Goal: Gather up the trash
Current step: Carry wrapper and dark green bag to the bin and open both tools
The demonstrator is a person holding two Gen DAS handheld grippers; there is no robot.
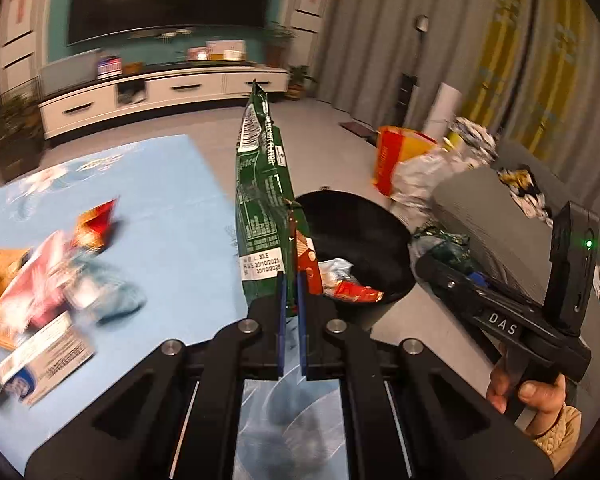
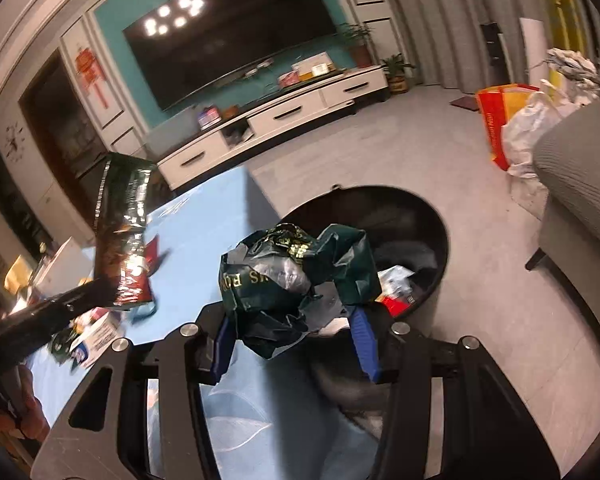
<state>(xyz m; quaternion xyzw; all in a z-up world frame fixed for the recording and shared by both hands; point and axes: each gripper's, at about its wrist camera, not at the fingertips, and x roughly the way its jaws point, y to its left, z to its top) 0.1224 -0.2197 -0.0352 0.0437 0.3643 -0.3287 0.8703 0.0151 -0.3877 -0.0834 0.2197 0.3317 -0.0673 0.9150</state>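
Observation:
My left gripper [image 1: 291, 294] is shut on a tall green snack bag [image 1: 262, 196], held upright over the table edge beside the black trash bin [image 1: 364, 236]. The same bag shows in the right wrist view [image 2: 124, 236], held up at the left. My right gripper [image 2: 296, 320] is shut on a crumpled dark green plastic bag [image 2: 296, 276], held at the near rim of the bin [image 2: 432, 224]. The bin holds a few wrappers [image 1: 356, 290]. More wrappers and a card [image 1: 46, 354] lie on the blue tablecloth [image 1: 172, 216] at the left.
A grey sofa [image 2: 580, 176] stands right of the bin. A red and yellow bag [image 2: 500, 116] and white bags sit on the floor behind it. A white TV cabinet [image 2: 292, 116] stands along the far wall.

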